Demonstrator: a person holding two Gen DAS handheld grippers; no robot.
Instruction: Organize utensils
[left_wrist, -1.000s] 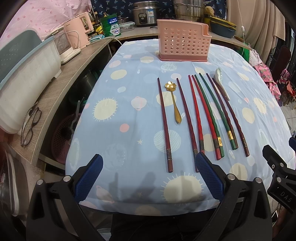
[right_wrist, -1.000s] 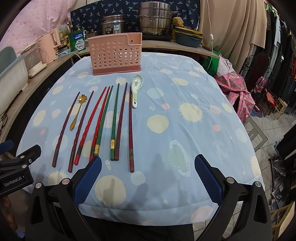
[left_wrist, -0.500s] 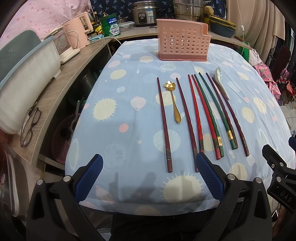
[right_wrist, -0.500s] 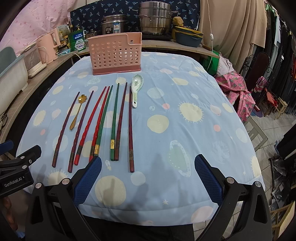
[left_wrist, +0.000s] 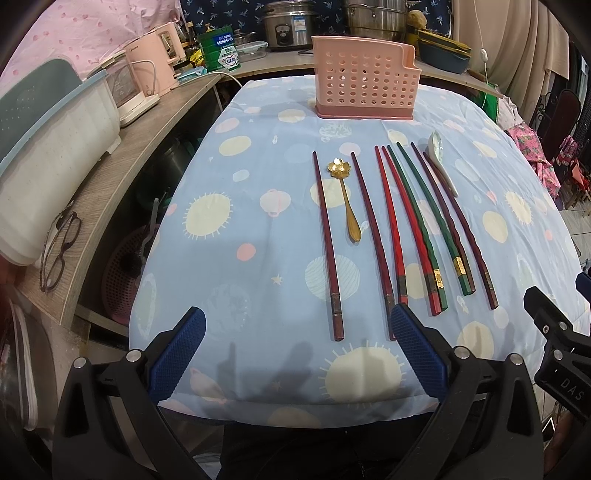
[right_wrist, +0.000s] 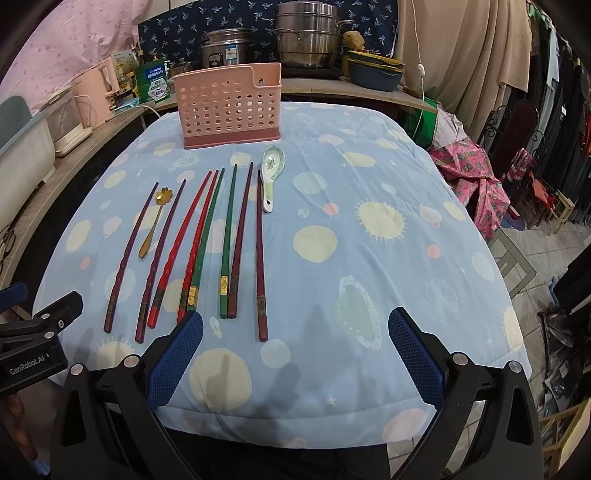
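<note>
Several chopsticks, dark red (left_wrist: 327, 240), bright red (left_wrist: 391, 229) and green (left_wrist: 430, 210), lie side by side on the blue patterned tablecloth (left_wrist: 236, 206); they also show in the right wrist view (right_wrist: 229, 236). A gold flower-shaped spoon (left_wrist: 345, 199) (right_wrist: 155, 218) lies among the left ones. A white ceramic spoon (left_wrist: 441, 158) (right_wrist: 271, 173) lies at the right end. A pink perforated utensil holder (left_wrist: 364, 88) (right_wrist: 229, 107) stands upright behind them. My left gripper (left_wrist: 295, 347) and right gripper (right_wrist: 295, 350) are both open and empty, at the near table edge.
A wooden counter (left_wrist: 122, 158) runs along the left with a white bin (left_wrist: 48, 162), a pink kettle (left_wrist: 151, 74) and glasses (left_wrist: 59, 251). Steel pots (right_wrist: 306, 40) stand behind the holder. Clothes and chairs (right_wrist: 517, 162) crowd the right side.
</note>
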